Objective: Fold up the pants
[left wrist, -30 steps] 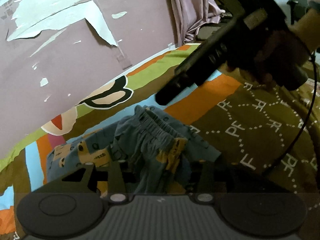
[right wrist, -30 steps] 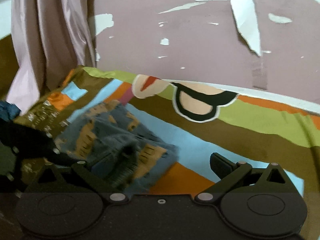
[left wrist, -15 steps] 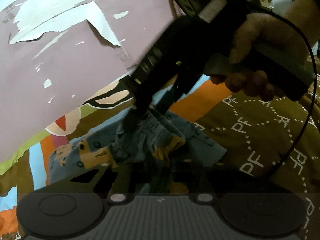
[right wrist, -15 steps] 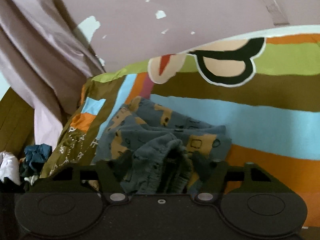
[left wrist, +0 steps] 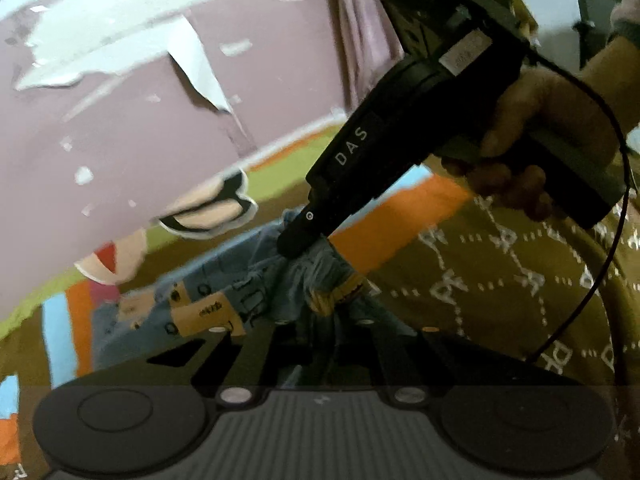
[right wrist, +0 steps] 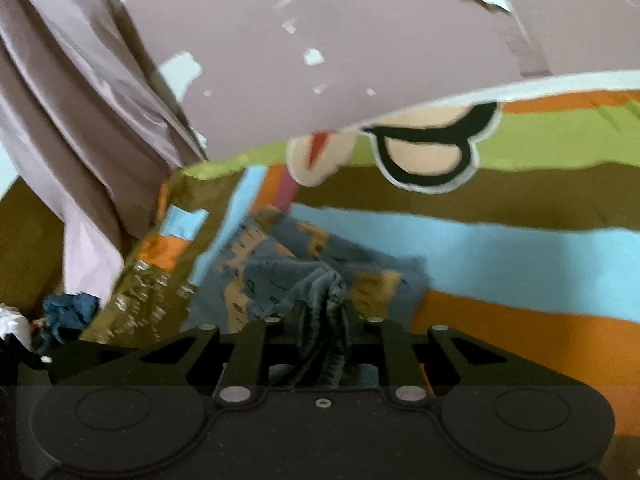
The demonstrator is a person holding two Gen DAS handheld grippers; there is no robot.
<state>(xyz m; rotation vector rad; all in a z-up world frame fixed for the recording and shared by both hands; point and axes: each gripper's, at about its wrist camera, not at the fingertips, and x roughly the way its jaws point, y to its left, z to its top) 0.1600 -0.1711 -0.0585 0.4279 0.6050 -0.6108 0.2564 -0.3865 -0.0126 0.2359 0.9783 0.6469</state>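
**Desk:** What do both grippers have hold of?

**Photographer:** The right gripper (right wrist: pixel 322 316), low in the centre of its own view, is clamped on a bunched ridge of the pants (right wrist: pixel 304 276); its jaws have just been closing and the blue-grey cloth is squeezed into a narrow pleat between them. In the left view the same tool slants down from the upper right, a hand (left wrist: pixel 532 140) wrapped round its grip, its tip (left wrist: pixel 296 240) buried in the fabric. The left gripper (left wrist: pixel 324 344), at the bottom centre of its view, is pinched on another fold of the pants (left wrist: pixel 224 300); its jaws came together a moment ago.

**Desk:** And how does the garment lie?

**Photographer:** It lies crumpled on a striped bedspread (right wrist: pixel 520 248), blue, orange, olive and green. In the left view its long axis runs from the lower left, where the yellow-printed legs trail off, up toward the centre, with the gathered end pulled up between the two tools. In the right view it stretches from the jaws toward the upper left of the frame. Which end is the waistband is hard to tell through the blur.

**Desk:** Surroundings?

**Photographer:** A mauve wall (right wrist: pixel 400 40) with peeling paint behind, a pale curtain (right wrist: pixel 80 120) at the left, and a black cable (left wrist: pixel 600 264) looping down the right edge of the left view.
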